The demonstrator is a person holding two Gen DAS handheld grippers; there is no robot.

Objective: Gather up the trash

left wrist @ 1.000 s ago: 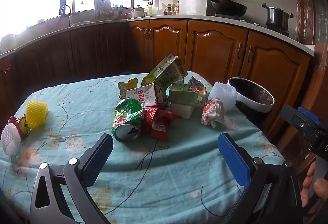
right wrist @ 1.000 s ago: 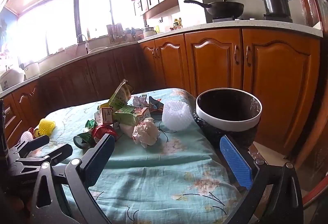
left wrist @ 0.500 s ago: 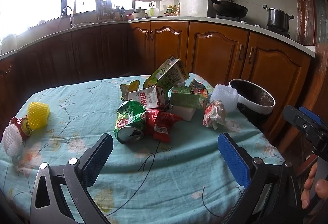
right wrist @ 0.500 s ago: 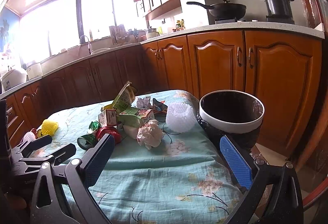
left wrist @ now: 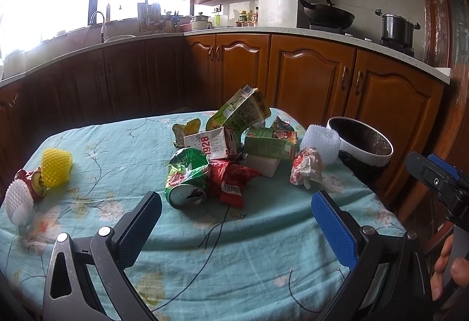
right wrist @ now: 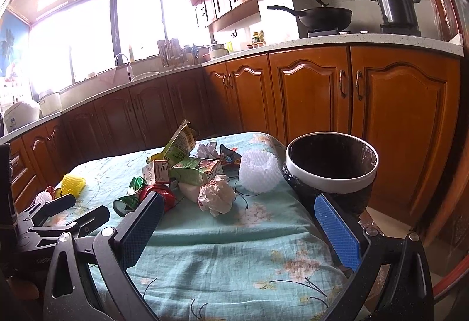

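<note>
On the far left of the table (left wrist: 123, 150), which wears a pale turquoise floral cloth, lie a white foam fruit net (left wrist: 16, 200), a small red wrapper (left wrist: 30, 178) and a yellow foam fruit net (left wrist: 56, 167), the three touching one another and well apart from the rest of the trash.

The left tongs (left wrist: 236, 218) hover above the near half of the table, spread wide and gripping nothing.

Ahead of them, mid-table, sits the main heap: a crushed green drink can (left wrist: 187, 177) with its top facing the camera, a red crinkled snack bag (left wrist: 231, 178) touching it, a white milk carton marked 1928 (left wrist: 211, 142) behind, a tall torn green carton (left wrist: 239, 112) leaning at the back, and a green juice box (left wrist: 269, 145) resting on a white block (left wrist: 263, 165).

Further right lie a crumpled white-and-red paper ball (left wrist: 306, 171) and a white foam net cup (left wrist: 321, 142), just beside the table edge.

Beyond that edge stands a white-rimmed bin with a black liner (right wrist: 331, 177), nothing visible inside.

The right tongs (right wrist: 237, 221) hang over the table's right corner, likewise spread and holding nothing; fingers of a hand (left wrist: 445, 274) show at the left view's right edge.
</note>
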